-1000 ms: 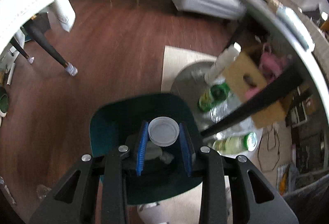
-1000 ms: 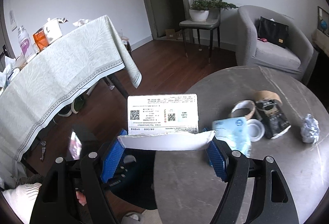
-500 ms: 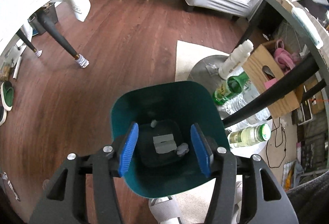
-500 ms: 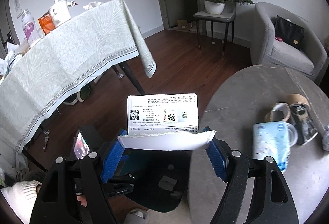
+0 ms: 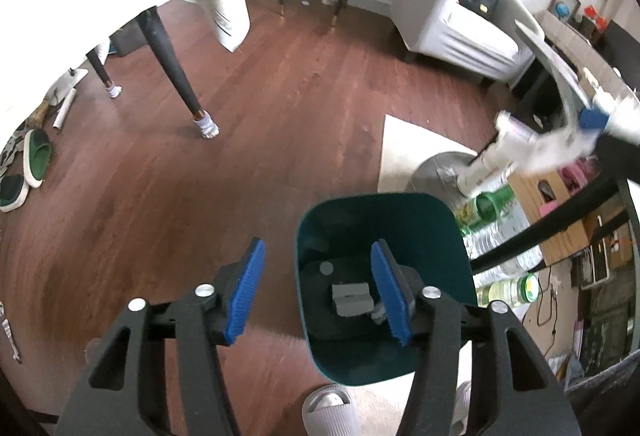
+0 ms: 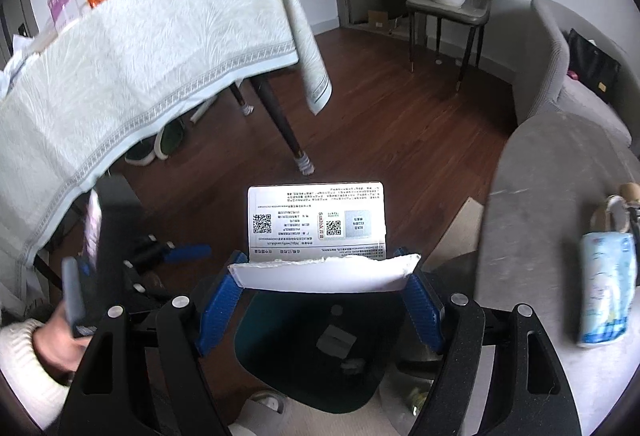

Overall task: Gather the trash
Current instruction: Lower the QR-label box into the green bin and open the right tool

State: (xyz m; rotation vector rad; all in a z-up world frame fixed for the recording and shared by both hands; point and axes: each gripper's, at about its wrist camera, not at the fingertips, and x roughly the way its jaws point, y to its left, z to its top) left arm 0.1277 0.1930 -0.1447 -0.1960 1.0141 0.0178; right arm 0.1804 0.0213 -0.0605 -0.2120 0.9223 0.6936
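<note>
A teal bin [image 5: 436, 232] stands on the floor with a grey scrap [image 5: 350, 298] and a small round cap [image 5: 326, 268] at its bottom. My left gripper [image 5: 318, 248] hangs over the bin's left rim. Its jaws are closing with nothing between them. My right gripper [image 6: 324, 276] is shut on a white printed card [image 6: 316, 224] with QR codes, held upright above the bin [image 6: 264, 320]. That card shows blurred at the right edge of the left wrist view [image 5: 552, 144]. A hand in a white sleeve [image 6: 24, 356] holds the left gripper's body at the lower left.
A round grey table [image 6: 532, 196] at the right carries a blue tissue packet [image 6: 604, 288] and a tape roll [image 6: 612, 212]. Bottles [image 5: 492, 204] and a cardboard box [image 5: 560, 220] stand beside the bin. A cloth-covered table [image 6: 140, 56] is at the left, and an armchair [image 5: 460, 16] beyond.
My left gripper let go of a white cap, opened, and shifted left off the bin's middle. My right gripper came down over the bin with the card still in it.
</note>
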